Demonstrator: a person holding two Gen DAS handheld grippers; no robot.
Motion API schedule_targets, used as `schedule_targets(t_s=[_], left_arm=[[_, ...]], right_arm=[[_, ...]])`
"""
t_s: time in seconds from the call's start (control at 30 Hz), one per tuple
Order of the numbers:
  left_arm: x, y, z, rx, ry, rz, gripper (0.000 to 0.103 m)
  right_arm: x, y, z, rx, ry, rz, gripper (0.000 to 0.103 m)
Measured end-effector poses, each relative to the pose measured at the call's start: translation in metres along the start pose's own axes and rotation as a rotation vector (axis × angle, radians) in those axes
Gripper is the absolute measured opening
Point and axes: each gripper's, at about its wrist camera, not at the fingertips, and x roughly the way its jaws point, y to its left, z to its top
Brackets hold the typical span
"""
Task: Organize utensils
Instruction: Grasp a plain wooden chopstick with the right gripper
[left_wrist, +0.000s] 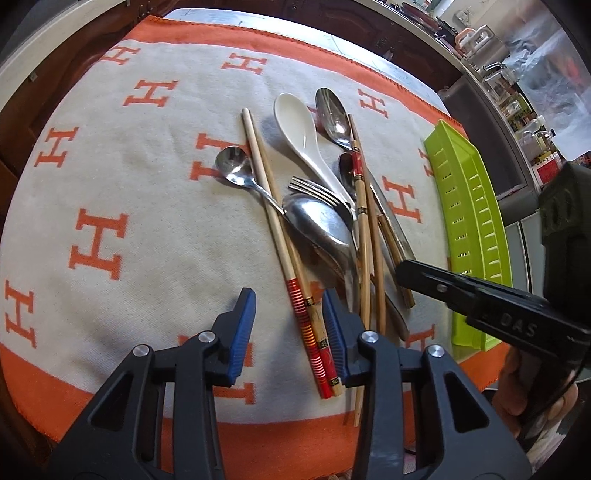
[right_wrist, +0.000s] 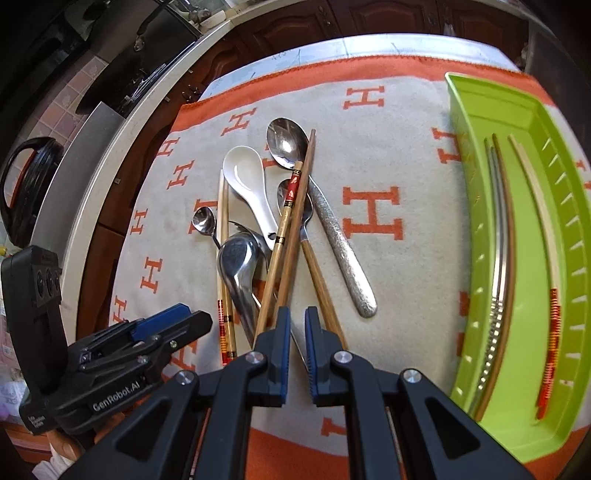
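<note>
A pile of utensils lies on the cloth: a white ceramic spoon (left_wrist: 301, 129) (right_wrist: 245, 175), several steel spoons (left_wrist: 332, 116) (right_wrist: 286, 142), a fork (left_wrist: 314, 190), and wooden chopsticks (left_wrist: 273, 218) (right_wrist: 286, 236). My left gripper (left_wrist: 290, 325) is open, its fingers either side of the red-banded ends of a chopstick pair (left_wrist: 314, 336). My right gripper (right_wrist: 297, 332) is nearly shut with a narrow gap, empty, just above the near ends of the brown chopsticks. The green tray (right_wrist: 532, 122) (left_wrist: 443, 147) at the right holds several chopsticks (right_wrist: 502, 258).
An orange and beige cloth with H letters (left_wrist: 110, 184) (right_wrist: 406, 166) covers the table. Dark cabinets and a counter edge (right_wrist: 122, 129) stand behind. Each gripper shows in the other's view: the right one (left_wrist: 480, 299), the left one (right_wrist: 147, 336).
</note>
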Motion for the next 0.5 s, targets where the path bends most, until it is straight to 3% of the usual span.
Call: schedule_targets(t_s=[0.2,0.3,0.5], left_arm=[[-0.001,-0.009,0.0,0.032,0.007,-0.008,0.034],[-0.002,-0.014,0.0,0.054,0.006,-0.012,0.034],[0.0,-0.026,-0.003,0.091,0.026,-0.029,0.034]], right_arm=[[0.021,-0.005,0.011,0.033,0.05,0.075,0.008],[0.027,-0.007,0.015,0.045,0.052,0.09,0.015],[0.036,-0.015,0.022,0.073,0.059,0.133,0.015]])
